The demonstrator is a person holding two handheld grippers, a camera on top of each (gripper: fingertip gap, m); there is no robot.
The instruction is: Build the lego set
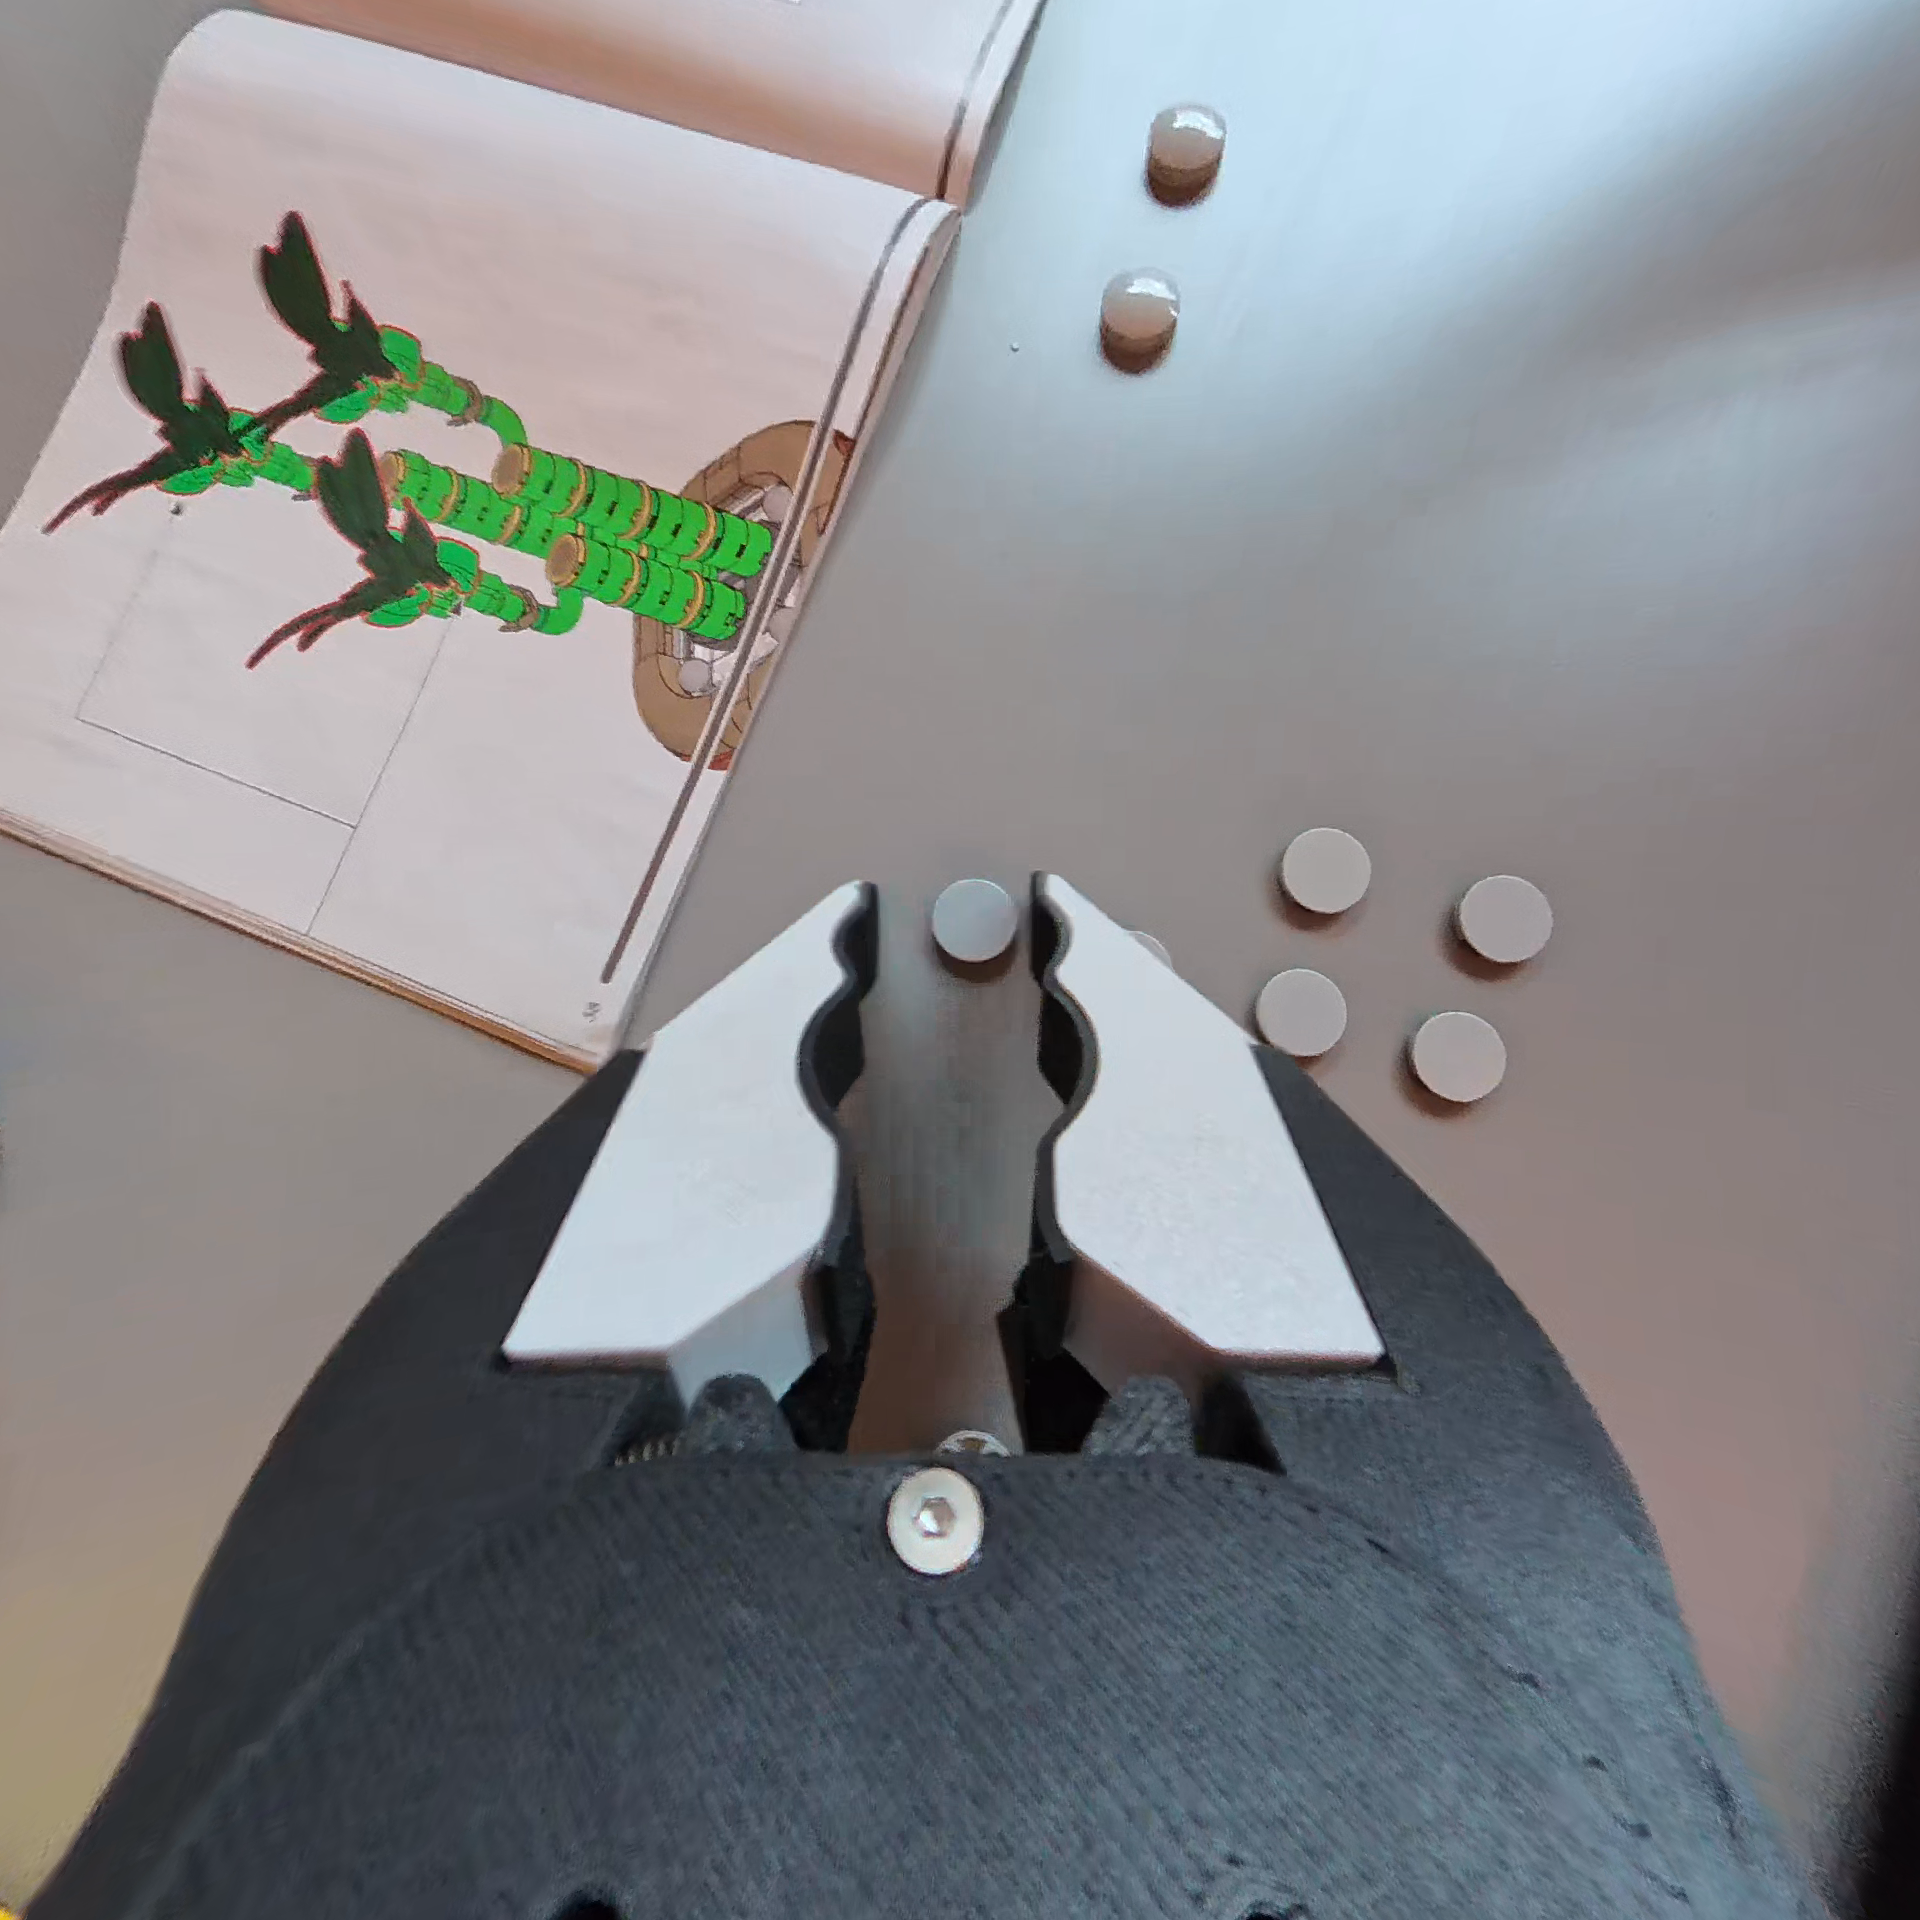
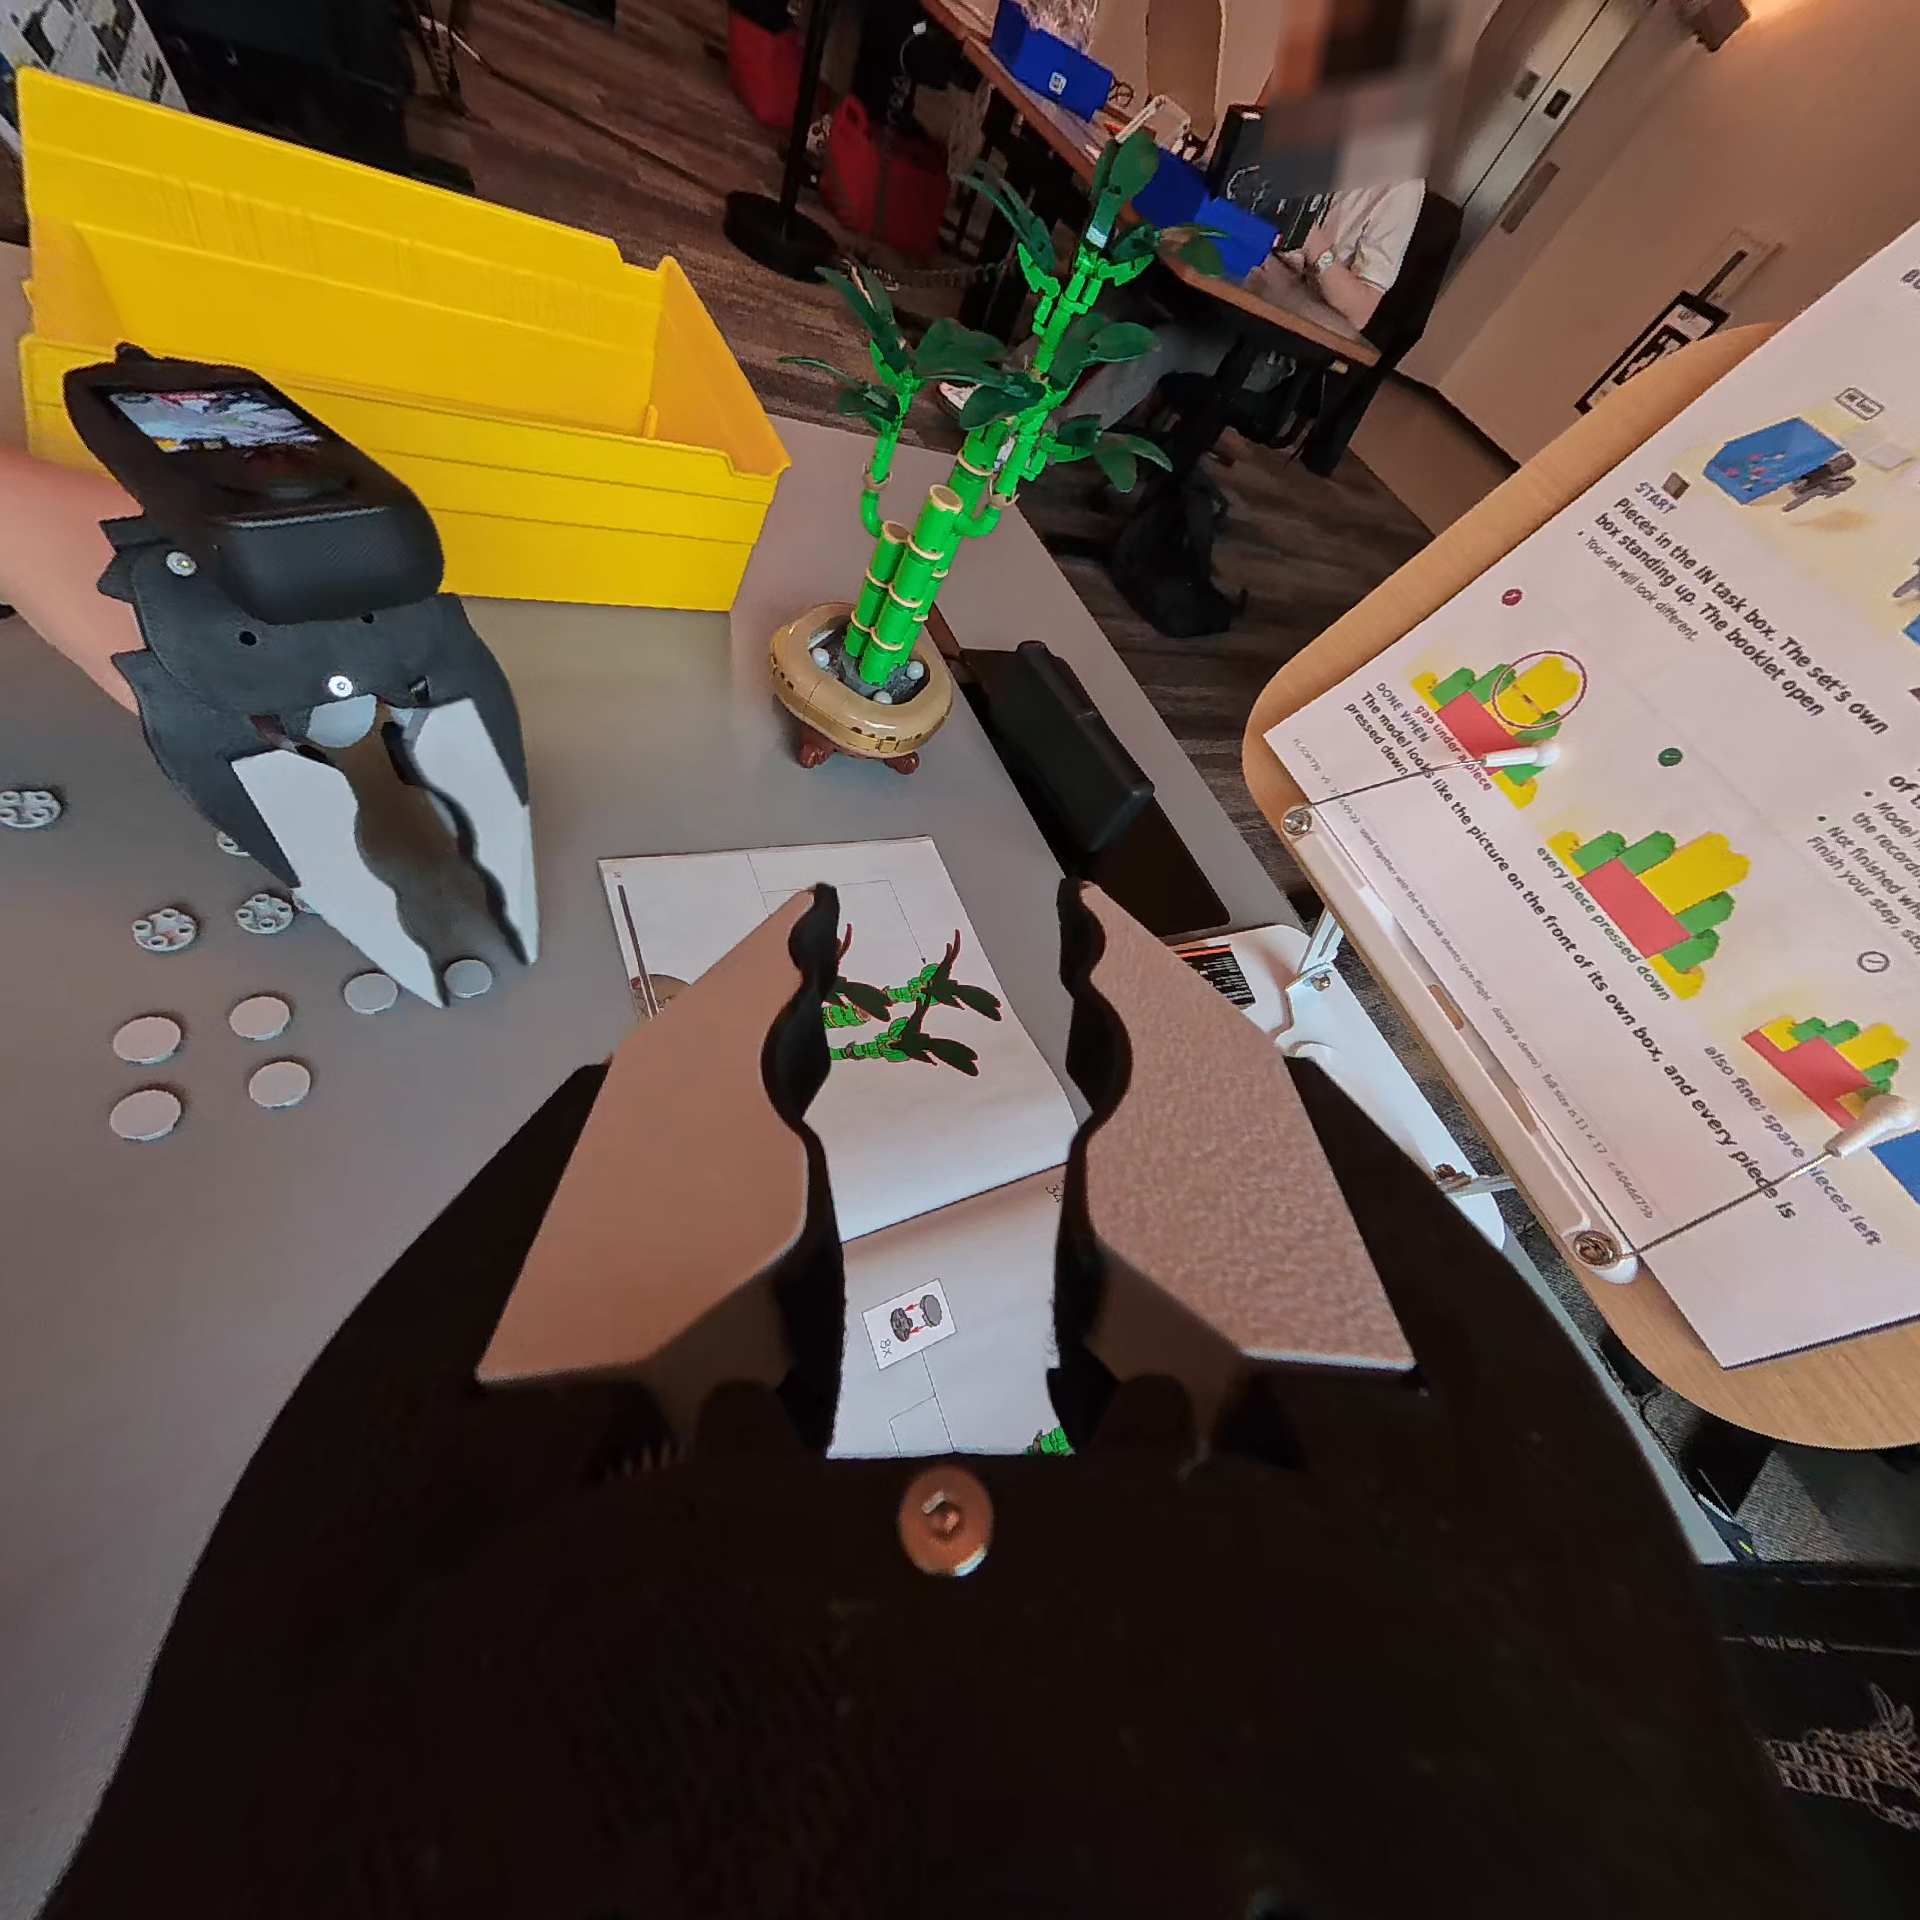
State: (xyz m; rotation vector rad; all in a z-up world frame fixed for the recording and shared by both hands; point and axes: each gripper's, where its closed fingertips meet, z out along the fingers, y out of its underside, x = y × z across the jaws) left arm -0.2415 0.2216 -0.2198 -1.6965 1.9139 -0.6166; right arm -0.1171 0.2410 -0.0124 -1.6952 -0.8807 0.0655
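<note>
My left gripper point(image 1: 954, 891) is open, its tips down at the grey table. A small round grey tile point(image 1: 974, 920) lies flat between the fingertips; I see a gap on both sides. Several more flat grey tiles point(image 1: 1325, 871) lie just to the right. In the right wrist view the left gripper point(image 2: 473, 971) stands over the same tile point(image 2: 467, 977). My right gripper point(image 2: 945, 899) is open and empty, held above the open instruction booklet point(image 2: 914, 1081). The green bamboo model point(image 2: 935, 499) stands upright in its tan pot point(image 2: 862, 707) beyond the booklet.
Two round grey pieces point(image 1: 1184, 145) lie farther off, and the booklet point(image 1: 468, 520) lies to the left. Round plates with ribbed faces point(image 2: 166, 928) lie near the tiles. A yellow bin point(image 2: 416, 416) stands behind, a black box point(image 2: 1070, 758) beside the pot, and a printed sheet on a wooden stand point(image 2: 1662, 831) at right. About 25 cm separates my left fingertips from my right.
</note>
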